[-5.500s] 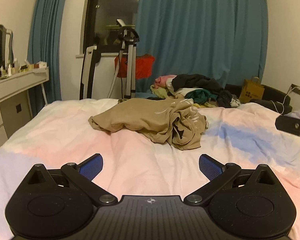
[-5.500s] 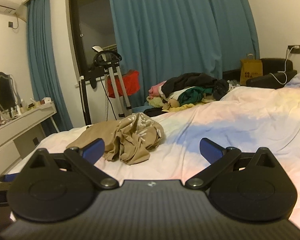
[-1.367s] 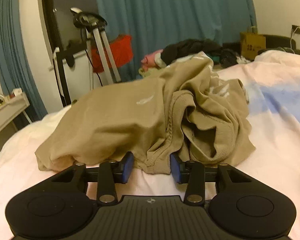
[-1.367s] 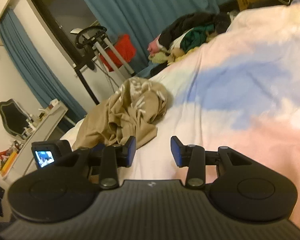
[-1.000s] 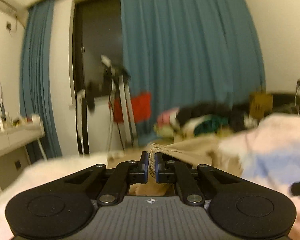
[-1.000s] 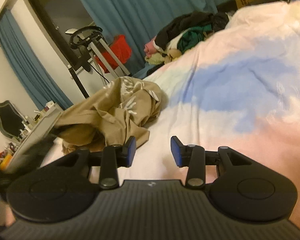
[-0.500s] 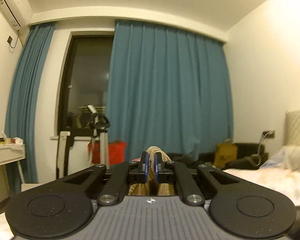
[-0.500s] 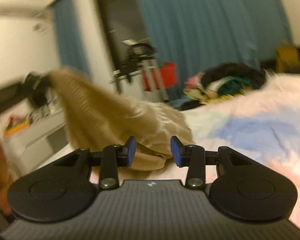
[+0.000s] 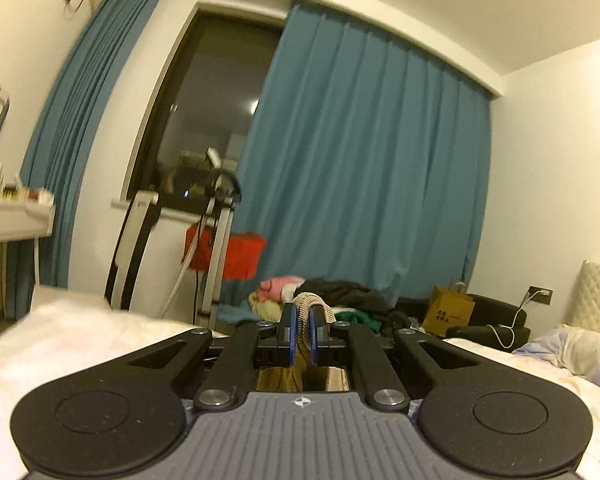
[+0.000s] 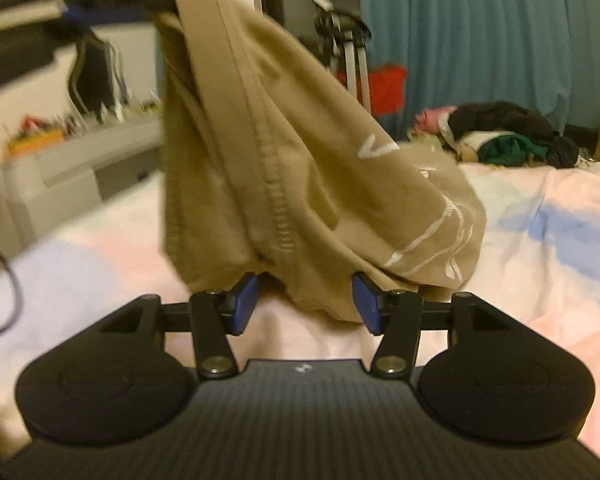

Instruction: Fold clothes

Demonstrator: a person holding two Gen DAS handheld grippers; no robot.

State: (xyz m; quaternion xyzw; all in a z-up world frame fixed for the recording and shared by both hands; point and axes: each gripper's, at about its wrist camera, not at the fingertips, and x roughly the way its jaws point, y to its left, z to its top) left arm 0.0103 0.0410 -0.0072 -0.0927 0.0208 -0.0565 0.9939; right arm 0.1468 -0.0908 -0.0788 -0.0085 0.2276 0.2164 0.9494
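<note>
Our left tongs [image 9: 301,334] are pinched tight on the ribbed edge of the tan shirt [image 10: 300,168]. In the left wrist view only a small bit of that cloth pokes up between the two blue pads [image 9: 287,332], and a little more shows below them.

Our right tongs [image 10: 305,303] are partly open, with the two blue pads apart. The bottom of the tan shirt hangs down right between them. We cannot tell if the pads touch the cloth. They are not squeezing it.

In the right wrist view the shirt hangs from its top corner, up high at the left, where a dark blurry shape holds it. From there it drapes down and to the right. It has white marks printed on it and a stitched seam down the middle. Its low end sags just over the bed [image 10: 540,240], which has a pink, white and blue cover.

Farther back, a pile of other clothes [image 10: 500,132] lies at the far end of the bed, black, green, pink and yellow. A brown paper bag [image 9: 450,311] stands near it. Behind that are a red thing [image 9: 228,254] by a metal stand, the big blue curtains [image 9: 360,180] and a dark window [image 9: 204,120]. A white dresser [image 10: 80,168] with small things on top is off to the left.
</note>
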